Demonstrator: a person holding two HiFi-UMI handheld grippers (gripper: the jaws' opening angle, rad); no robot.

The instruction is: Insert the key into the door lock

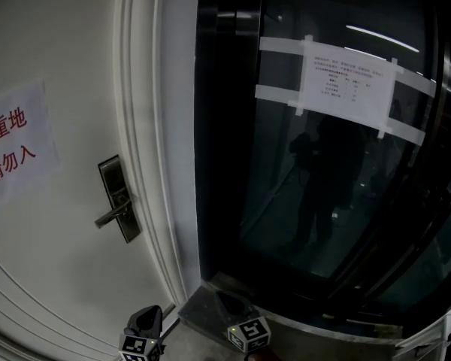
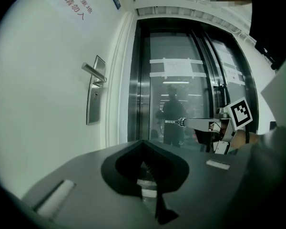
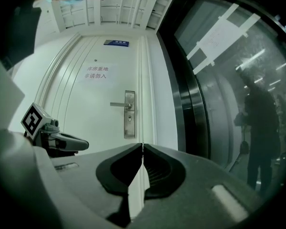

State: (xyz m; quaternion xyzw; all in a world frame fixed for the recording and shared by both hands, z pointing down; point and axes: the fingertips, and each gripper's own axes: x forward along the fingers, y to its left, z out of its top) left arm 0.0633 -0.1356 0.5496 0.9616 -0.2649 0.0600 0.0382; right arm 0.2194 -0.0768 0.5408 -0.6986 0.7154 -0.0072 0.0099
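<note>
Both tongs are low at the frame's bottom edge, with the door lock [image 1: 120,199] up on the white door [image 1: 60,269], well apart from either of them. The right gripper [image 3: 143,146] has its jaws pressed together to a hairline slit. From the left gripper view a slim metal sliver pokes out of its tip, and that reads as the key [image 2: 174,122], pinched at its head with the blade pointing forward. It should handle as a small, light, stiff piece of smooth metal, so it's liable to swivel or slide between the pads if the tip catches the plate. I'd say the grip belongs on the flat head, with the blade left free and in line with the jaws. The left gripper [image 2: 143,143] also has its jaws meeting at the tip, apparently carrying nothing, though a pale patch low in the gap is hard to identify. The target is the keyhole [image 3: 129,119], just below the handle [image 3: 118,104], and it's tiny, so which way its slot runs can't be made out. In the right gripper's own view the key doesn't show at all. The head view is dim and cuts off most of both tools.
</note>
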